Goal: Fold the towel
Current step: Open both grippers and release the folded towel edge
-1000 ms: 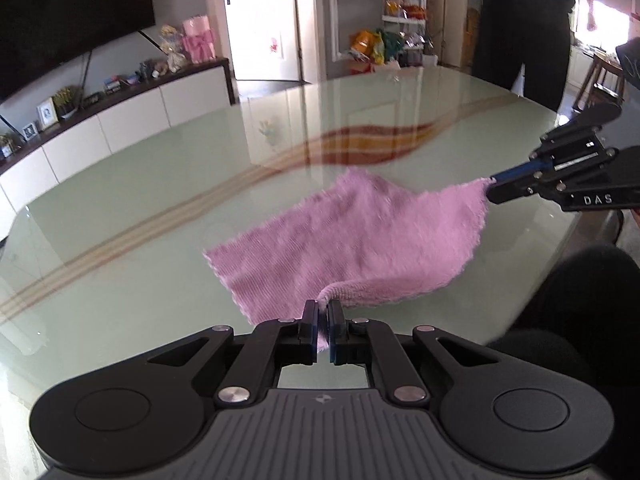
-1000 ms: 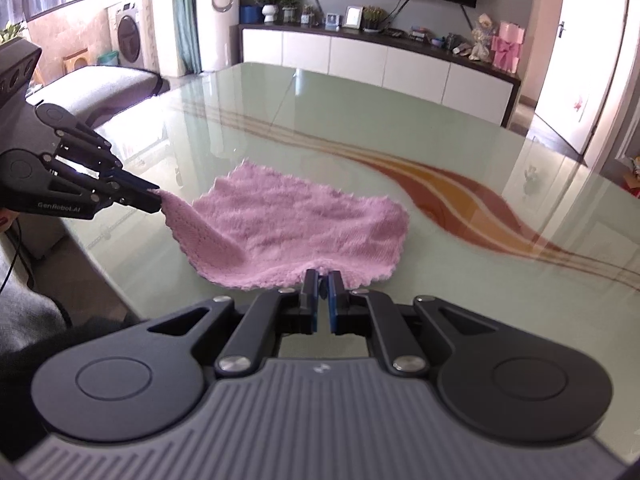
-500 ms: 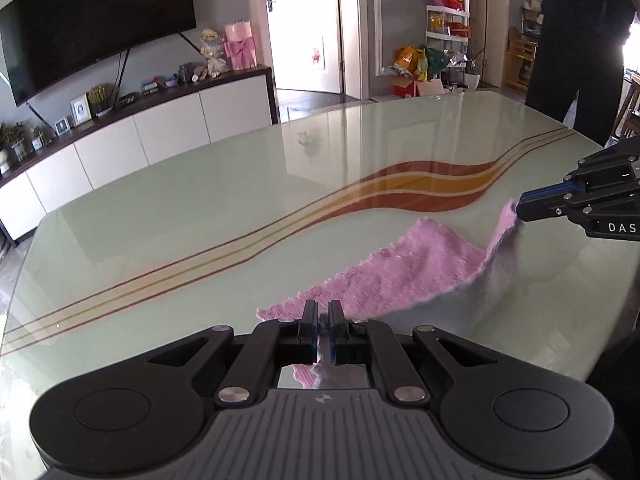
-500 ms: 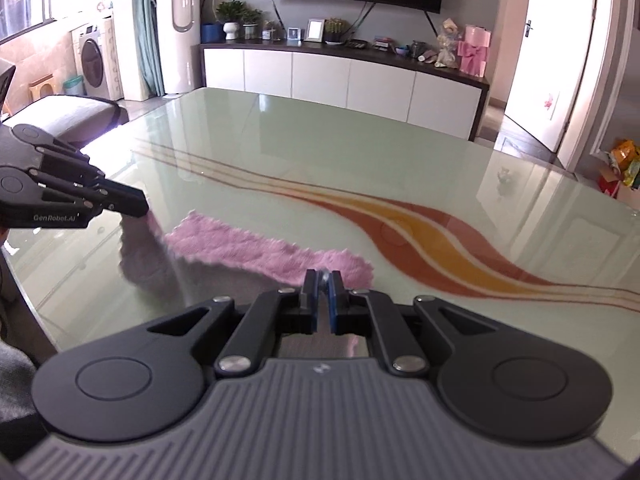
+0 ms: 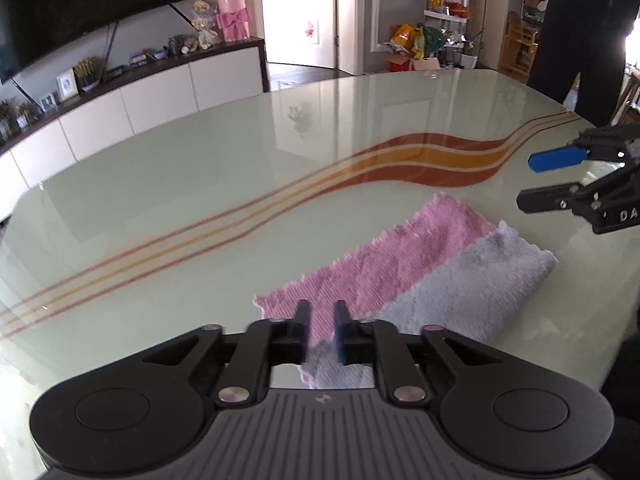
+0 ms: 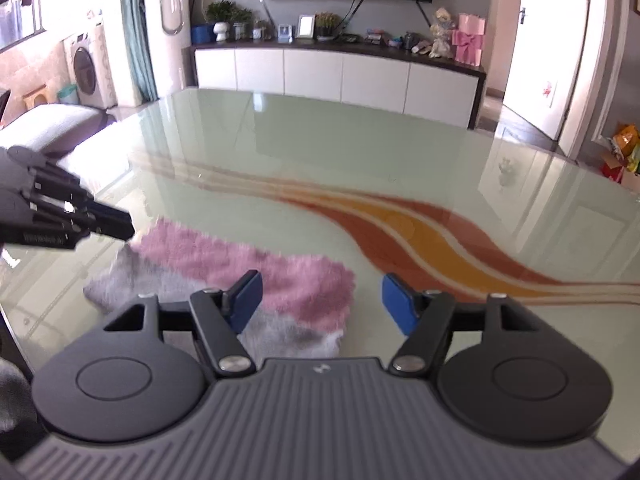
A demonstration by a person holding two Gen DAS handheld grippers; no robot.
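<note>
The towel [image 5: 400, 264] lies folded on the glass table [image 5: 200, 184], its pink face showing as a strip along the far side and its pale grey flap [image 5: 460, 292] laid over the near part. My left gripper [image 5: 320, 320] sits over the towel's left end. Its jaws are opening, and the towel corner shows in the gap with neither pad pressing it. My right gripper [image 6: 320, 296] hovers over the towel [image 6: 248, 256] at its right end, jaws opening wide with nothing gripped. It also shows as the right gripper [image 5: 528, 182] above the towel's far corner. The left gripper [image 6: 116, 226] reaches in from the left.
A person in dark clothes [image 5: 580, 20] stands beyond the table's far right edge. A white sideboard [image 6: 340, 76] with ornaments runs along the wall under a TV. A grey seat [image 6: 52, 128] stands off the table's left side. The table edge curves close on the right [image 5: 592, 312].
Both grippers carried the towel's near edge forward over the rest and laid it down as a grey flap. Both were shut on corners; now both jaws have parted and let go.
</note>
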